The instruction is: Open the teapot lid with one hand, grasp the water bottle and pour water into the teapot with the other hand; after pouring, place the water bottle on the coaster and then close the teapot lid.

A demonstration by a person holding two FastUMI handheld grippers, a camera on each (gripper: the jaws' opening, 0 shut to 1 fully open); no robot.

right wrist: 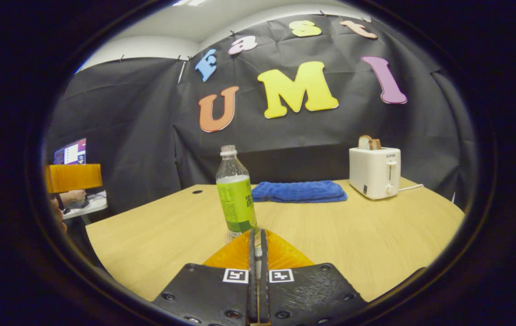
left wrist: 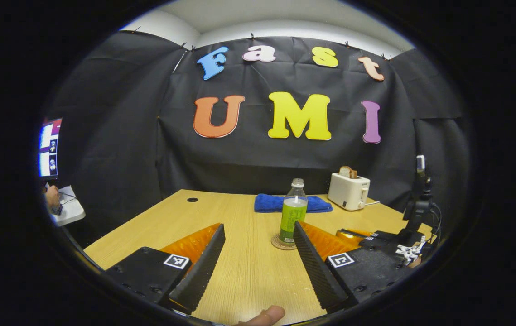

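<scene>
In the left gripper view, the left hand-held gripper [left wrist: 258,267] is held wide open at the bottom of the frame, low over the table [left wrist: 239,213], and nothing is gripped. The bottle [left wrist: 293,212] is seen upright on the coaster [left wrist: 280,243] at centre, just beyond the fingertips, so it is judged to be set down already or not yet picked up. In the right gripper view, the right hand-held gripper [right wrist: 256,246] is shut on nothing at bottom centre, with the bottle [right wrist: 236,197] standing just behind its tips. No teapot can be made out.
</scene>
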